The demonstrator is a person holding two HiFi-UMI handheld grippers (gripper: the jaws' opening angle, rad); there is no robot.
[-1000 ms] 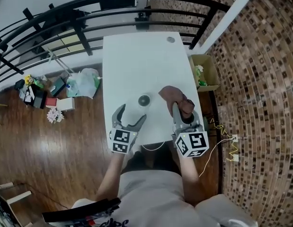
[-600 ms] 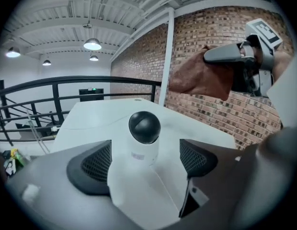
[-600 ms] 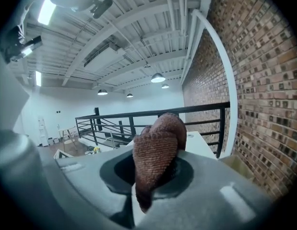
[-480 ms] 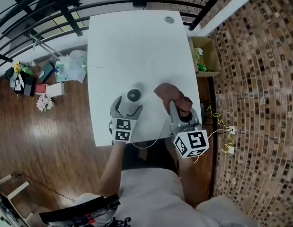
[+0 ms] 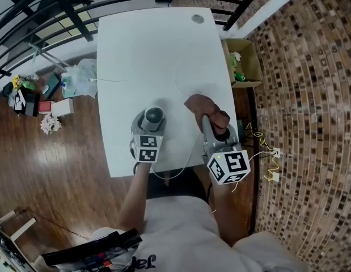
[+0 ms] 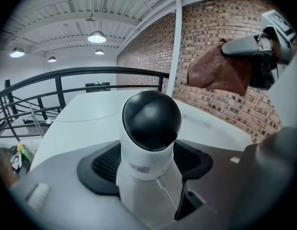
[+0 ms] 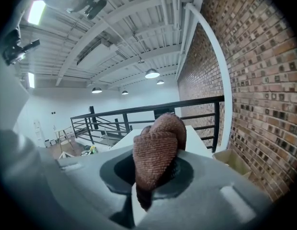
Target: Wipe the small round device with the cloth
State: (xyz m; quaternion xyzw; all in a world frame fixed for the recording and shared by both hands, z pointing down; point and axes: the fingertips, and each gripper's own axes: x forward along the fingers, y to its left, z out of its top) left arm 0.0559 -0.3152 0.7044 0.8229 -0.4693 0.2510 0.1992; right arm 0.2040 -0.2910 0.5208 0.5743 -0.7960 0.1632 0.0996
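Left gripper view showed the fingers (image 6: 102, 163) of the left gripper (image 5: 153, 120) closing on the small round device (image 6: 150, 128). Their dark pads looked to be pressed against both sides of its white body, with the black dome standing clear above them. A thin white cable (image 6: 168, 189) ran down from the body toward the camera.

In the right gripper view, the right gripper (image 7: 150, 186) had its fingers (image 7: 184, 178) clamped on the brown cloth (image 7: 158, 147), which bunched up above them in a rounded wad.

From the head view, the two grippers sat near each other over the near part of the white bench (image 5: 158, 55), the cloth just beside the device but apart from it.

To wipe well, the left grip probably needed to stay low on the white body. That would leave the dome exposed and keep the device from twisting under the cloth. The wad should likely meet the dome with light pressure, and the cable should be left slack.

The device's base was hidden behind the gripper's own body. Whether it rested on the bench or was lifted could not be told. How much cloth hung below the right fingers was also out of sight.
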